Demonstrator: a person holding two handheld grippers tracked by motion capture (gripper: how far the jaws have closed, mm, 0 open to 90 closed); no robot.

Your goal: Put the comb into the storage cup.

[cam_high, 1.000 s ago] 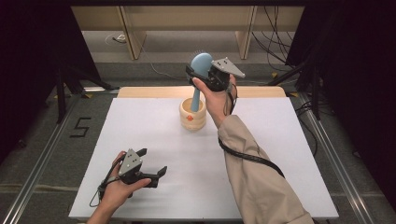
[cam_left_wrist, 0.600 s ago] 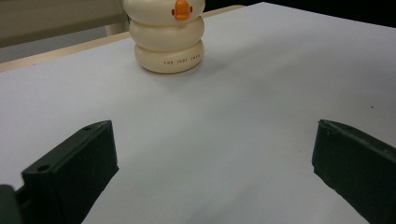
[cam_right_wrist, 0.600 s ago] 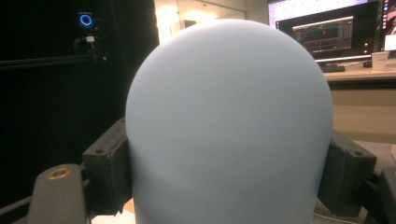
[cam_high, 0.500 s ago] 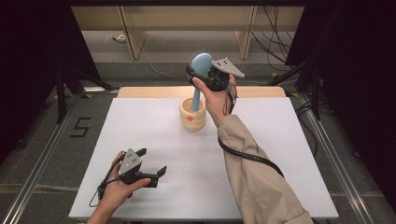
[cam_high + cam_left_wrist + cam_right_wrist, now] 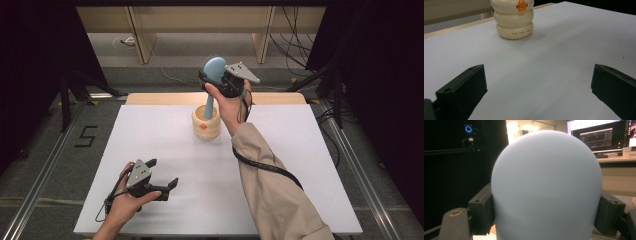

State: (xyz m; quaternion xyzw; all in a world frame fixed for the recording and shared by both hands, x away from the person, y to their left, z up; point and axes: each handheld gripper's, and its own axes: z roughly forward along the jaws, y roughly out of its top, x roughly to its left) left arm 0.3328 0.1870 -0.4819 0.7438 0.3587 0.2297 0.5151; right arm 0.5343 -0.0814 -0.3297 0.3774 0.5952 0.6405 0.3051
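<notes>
We see next to no change from the earlier high views; the right gripper (image 5: 216,76) still grips the blue brush (image 5: 214,70) by its head at the same height above the cream holder (image 5: 206,122), and the left gripper (image 5: 161,179) stays low at the near left of the white table (image 5: 310,165); any shift is too slight for us to call.

In the right gripper view the brush's rounded blue back sits between both black jaws, which press on it left and right, so that gripper is clamped on the brush; in the left gripper view the jaws stand wide apart with bare table between them, holding nothing.

In the high view the brush handle runs down into the holder's mouth; its lower end is hidden inside, so we cannot tell whether it touches the bottom; bristles show as a faint fringe behind the head, hard to make out.

The holder stands upright at the far middle of the table, well apart from the left gripper; the left gripper view cuts off its top, leaving an orange mark (image 5: 521,5) and small print too fine to read; the right forearm's beige sleeve (image 5: 270,185) covers part of the table.
</notes>
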